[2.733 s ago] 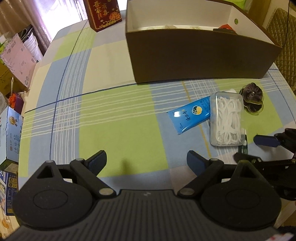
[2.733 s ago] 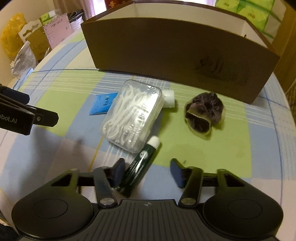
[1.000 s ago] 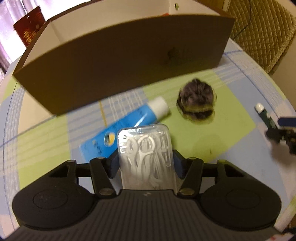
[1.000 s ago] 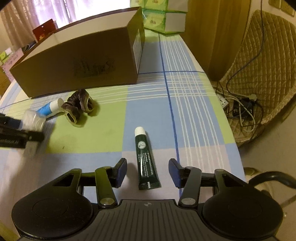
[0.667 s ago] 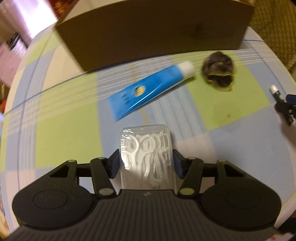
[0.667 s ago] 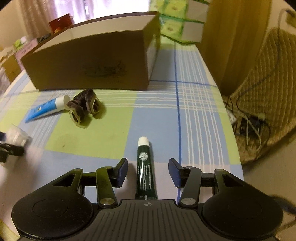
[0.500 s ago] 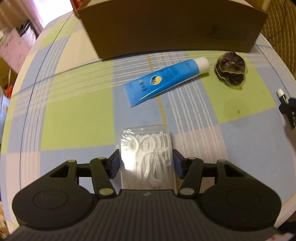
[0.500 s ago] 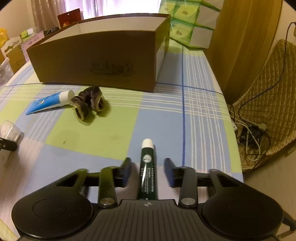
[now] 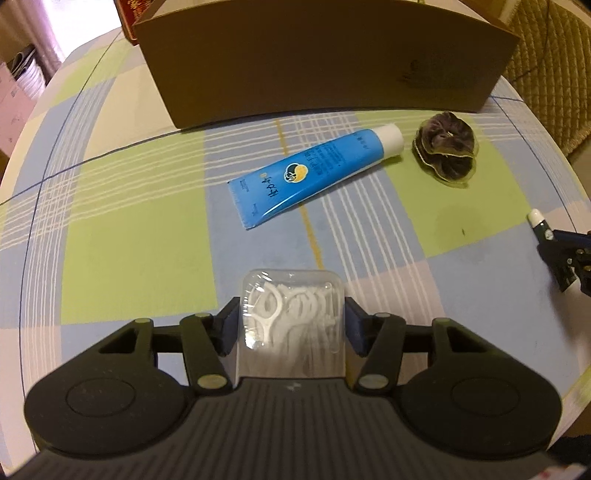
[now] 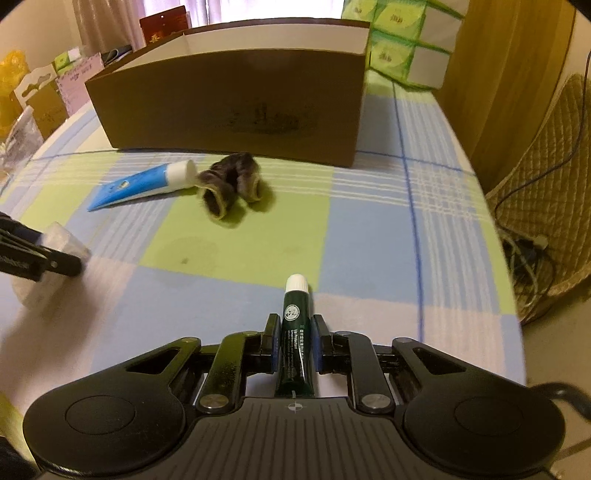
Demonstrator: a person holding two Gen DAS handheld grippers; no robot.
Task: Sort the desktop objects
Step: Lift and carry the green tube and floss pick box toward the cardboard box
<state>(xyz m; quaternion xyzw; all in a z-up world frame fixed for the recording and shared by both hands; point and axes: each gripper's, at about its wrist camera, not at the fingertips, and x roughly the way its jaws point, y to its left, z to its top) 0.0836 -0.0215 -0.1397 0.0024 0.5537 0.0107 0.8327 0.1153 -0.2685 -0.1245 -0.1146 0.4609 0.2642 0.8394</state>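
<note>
we're over the desk (image 9: pixel 140 236), its checked cloth in green, blue and pale squares. at the far side stands the big brown box (image 10: pixel 236 99), open on top, with green tissue packs (image 10: pixel 402 40) stacked behind its right end and a red box (image 10: pixel 162 22) behind its left. off the desk's right edge we catch a quilted chair (image 10: pixel 554 177) with cables on the floor below it.

now our left gripper (image 9: pixel 291 325): its jaws are clamped on the clear floss case (image 9: pixel 293 321), one pad against each side, white floss picks packed inside. from the right wrist view that case (image 10: pixel 51 254) shows at the left edge, and we can't tell whether it rests on the cloth or is lifted.

ahead of it lies the blue tube (image 9: pixel 314 173), flat on the cloth, white cap pointing toward the box's right end. just beside that cap sits the dark scrunchie (image 9: pixel 445 147), and from the right view cap and scrunchie (image 10: pixel 231 184) look to be touching.

our right gripper (image 10: pixel 293 343) has just been closing, and its jaws now pinch the green tube (image 10: pixel 295 332) between them, white cap poking out forward past the pads. from the left view the same tube (image 9: pixel 539 225) shows at the far right, well apart from the scrunchie.
</note>
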